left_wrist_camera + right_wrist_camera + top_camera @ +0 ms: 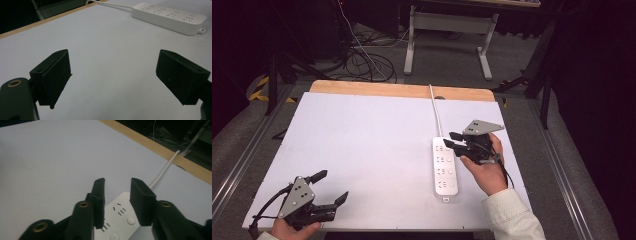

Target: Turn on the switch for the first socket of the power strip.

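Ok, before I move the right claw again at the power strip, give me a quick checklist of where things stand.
1. Right claw jaws parted, nothing between them: ok.
2. Right claw over the power strip, contact: cannot tell.
3. Power strip flat on the white table, sockets up: ok.
4. All sockets free of plugs: ok.
5. White cord runs off the far edge, away from both claws: ok.
6. Left claw open, away from the strip: ok.

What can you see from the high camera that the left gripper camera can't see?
High view alone: both hands, the right gripper over the power strip, and the floor with a desk frame. Left gripper view alone: a close look at the left gripper with its jaws wide apart and nothing between them. Both: the white table, the power strip and its cord.
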